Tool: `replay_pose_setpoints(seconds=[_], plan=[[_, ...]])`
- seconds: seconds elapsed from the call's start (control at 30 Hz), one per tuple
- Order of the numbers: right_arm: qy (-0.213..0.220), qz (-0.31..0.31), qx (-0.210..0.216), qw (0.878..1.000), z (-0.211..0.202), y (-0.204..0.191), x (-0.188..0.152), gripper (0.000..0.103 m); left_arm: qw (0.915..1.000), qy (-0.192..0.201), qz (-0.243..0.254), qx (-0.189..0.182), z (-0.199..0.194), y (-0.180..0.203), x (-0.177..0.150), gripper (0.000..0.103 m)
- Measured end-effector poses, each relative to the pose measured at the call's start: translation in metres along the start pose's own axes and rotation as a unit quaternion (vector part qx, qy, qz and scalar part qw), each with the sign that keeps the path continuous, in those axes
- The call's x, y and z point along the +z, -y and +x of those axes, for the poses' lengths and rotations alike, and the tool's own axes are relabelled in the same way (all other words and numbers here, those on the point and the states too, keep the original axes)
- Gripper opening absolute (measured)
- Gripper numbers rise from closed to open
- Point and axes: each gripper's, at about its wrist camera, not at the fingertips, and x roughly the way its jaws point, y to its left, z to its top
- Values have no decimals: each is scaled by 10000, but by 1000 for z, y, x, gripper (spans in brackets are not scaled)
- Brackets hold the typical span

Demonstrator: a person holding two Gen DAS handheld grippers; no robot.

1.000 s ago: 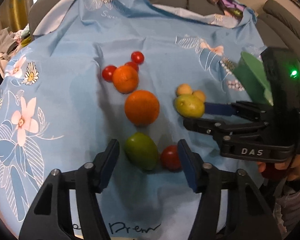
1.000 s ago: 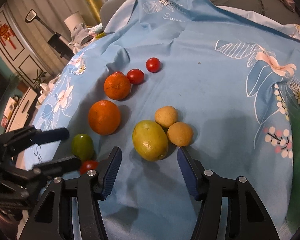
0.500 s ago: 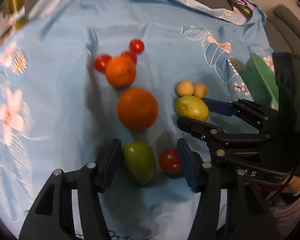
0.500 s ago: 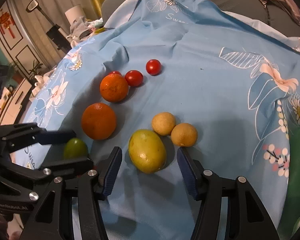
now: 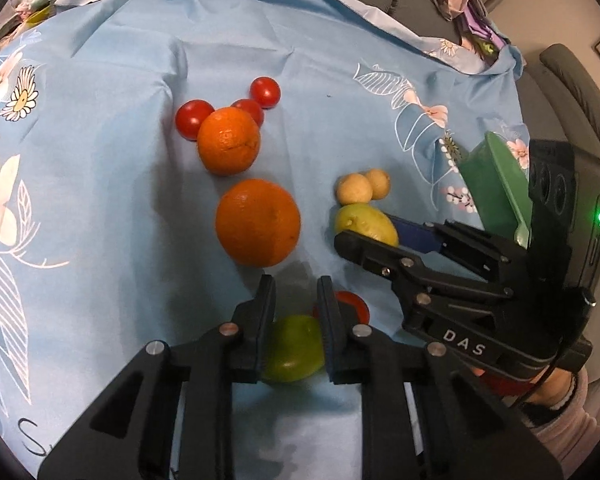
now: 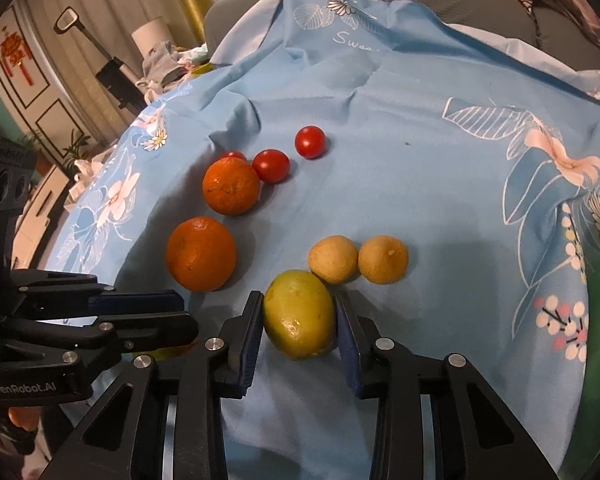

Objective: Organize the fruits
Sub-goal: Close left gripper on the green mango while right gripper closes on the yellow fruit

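The left tool [image 5: 296, 312] is closed in tight on the green fruit [image 5: 294, 348], which is squeezed between its two fingers. A red tomato [image 5: 350, 304] is seen just behind the right finger, touching it or very near; which one cannot be told.

The right tool [image 6: 298, 320] is closed around the yellow-green fruit [image 6: 299, 314]. Its two fingers are pressed to the sides of that fruit, and the fruit is still sitting on the blue cloth [image 6: 400, 120].

Two small tan fruits [image 6: 358, 259] are placed side by side just past the yellow-green fruit, toward the far edge of the cloth. The nearer one is touching it.

A big orange [image 5: 258, 222] is found just ahead of the left tool, and a smaller orange [image 5: 228, 140] is set beyond it. Three more red tomatoes [image 5: 265, 92] are grouped around the smaller orange, toward the far edge.

A green bin [image 5: 496, 188] is seen at the right edge of the cloth, behind the right tool.
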Motion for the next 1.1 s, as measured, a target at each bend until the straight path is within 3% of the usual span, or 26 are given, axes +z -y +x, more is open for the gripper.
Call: replay_pose_setpoints(seconds=[0.1,0.2,0.4,0.53,0.67,0.8,0.87,1.0,1.1], plan=[[27,112,32,9999,-3,5,-4,37,9999,4,73,-77,1,2,-1,19],[37,180,16,9998,-7,10,-7,37,10000,4,26,-83,2,2,0,42],[56,295,25,9995,-9,15,-9,37,10000,-29,66,-40,1,2,-3,51],[53,297,37,9995,-10,17,-10,37,9983,7,551,176,-8,11,-9,55],[55,309,53,9995,-11,18,-11,37,9908,-53,1260,484,-14,19,-18,66],[96,371,93,9992,-13,21,-12,37,9871,-122,1404,754,-4,18,-15,64],[110,411,104,9990,-13,23,-12,37,9885,-100,1330,716,-1,14,-12,54],[102,390,99,9991,-13,23,-12,37,9853,-148,1436,912,15,13,-7,44],[118,379,104,9992,-13,24,-12,37,9873,-179,1340,833,20,10,-4,38]])
